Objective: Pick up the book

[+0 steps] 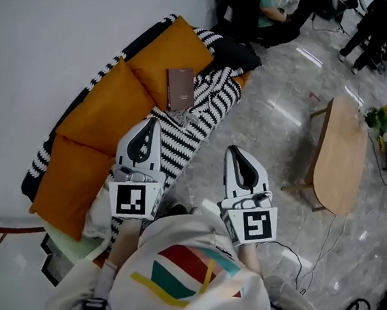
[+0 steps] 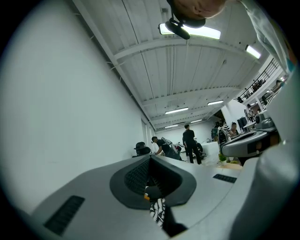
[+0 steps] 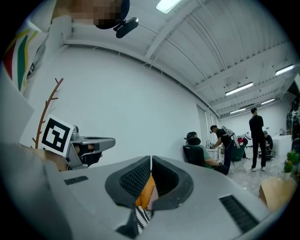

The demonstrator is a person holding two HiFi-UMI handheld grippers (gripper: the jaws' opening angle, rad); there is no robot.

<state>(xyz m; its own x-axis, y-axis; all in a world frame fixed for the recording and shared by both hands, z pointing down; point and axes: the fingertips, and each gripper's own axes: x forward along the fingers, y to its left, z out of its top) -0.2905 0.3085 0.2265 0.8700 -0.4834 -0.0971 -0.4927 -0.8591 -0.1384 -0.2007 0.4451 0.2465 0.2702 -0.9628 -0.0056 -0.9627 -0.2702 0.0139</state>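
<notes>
A: Where does the book lie?

B: The brown book lies flat where the orange cushion meets the striped blanket. It is ahead of the left gripper's fingertips and slightly to their right, near but not touching.

A: How do that gripper's fingers stand?

B: Pressed together, with nothing between them. In the left gripper view the two pads meet at the tip, and only a scrap of striped cloth shows below them.

A: And the right gripper?

B: Its fingers are also closed on each other and hold nothing. The right gripper view shows the tips joined, with orange cushion and striped cloth visible beyond and below. The book is ahead of those fingertips and off to their left, farther from them than from the left pair.

A: What is beneath the right fingers?

B: The grey floor, just beside the blanket's edge. A wooden table stands well off to their right.
</notes>
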